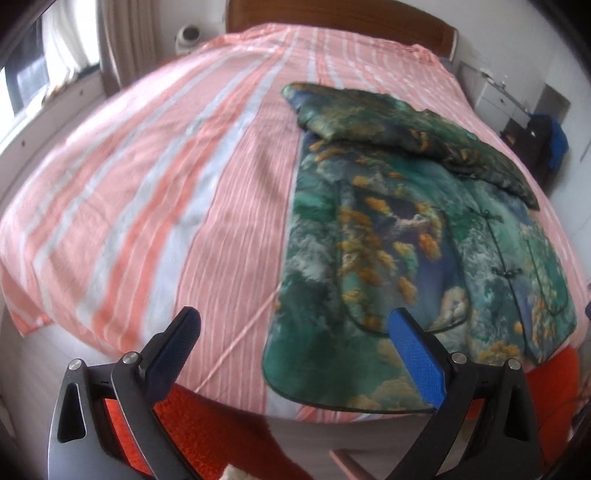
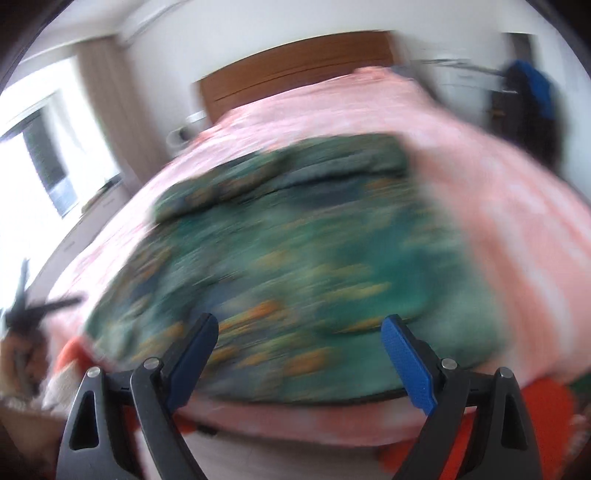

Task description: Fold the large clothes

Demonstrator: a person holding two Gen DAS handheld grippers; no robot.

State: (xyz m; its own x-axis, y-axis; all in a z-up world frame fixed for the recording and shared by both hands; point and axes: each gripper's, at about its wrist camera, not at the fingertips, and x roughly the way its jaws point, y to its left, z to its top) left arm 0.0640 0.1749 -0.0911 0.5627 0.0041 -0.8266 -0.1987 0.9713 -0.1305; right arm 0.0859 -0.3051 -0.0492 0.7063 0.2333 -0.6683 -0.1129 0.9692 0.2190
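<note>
Hovering above the near edge of a bed (image 1: 147, 192) covered in a pink and white striped sheet, both tools empty, fingers spread wide apart, gripping nothing.

Left tool (image 1: 293, 330): pointing forward over the striped sheet, with a green jacket (image 1: 399, 236) printed with blue water and orange trees lying ahead and to its right. Right fingertip overlapping the jacket's near hem in this view; left fingertip over bare sheet. Whether anything touches the cloth, cannot tell.

Right tool (image 2: 299, 332): heavy motion blur here, yet the jacket (image 2: 295, 258) clearly straight ahead, spanning the gap between both fingers and beyond, so judged the nearer and better centred of the two.

Jacket spread flat, front side up, knot buttons running down the middle. Long axis stretching away from the tools, hem nearest at the bed's foot edge, collar end farthest toward a wooden headboard (image 1: 332, 14). Sleeves already laid across the far upper part in a thick band, crosswise to the long axis.

Likely next step, as a judgement only: taking the near hem with both tools, one at each corner, and carrying it forward toward the sleeve band. Left tool needing to shift rightward first.

Orange fabric (image 1: 207, 424) visible directly beneath the tools.
</note>
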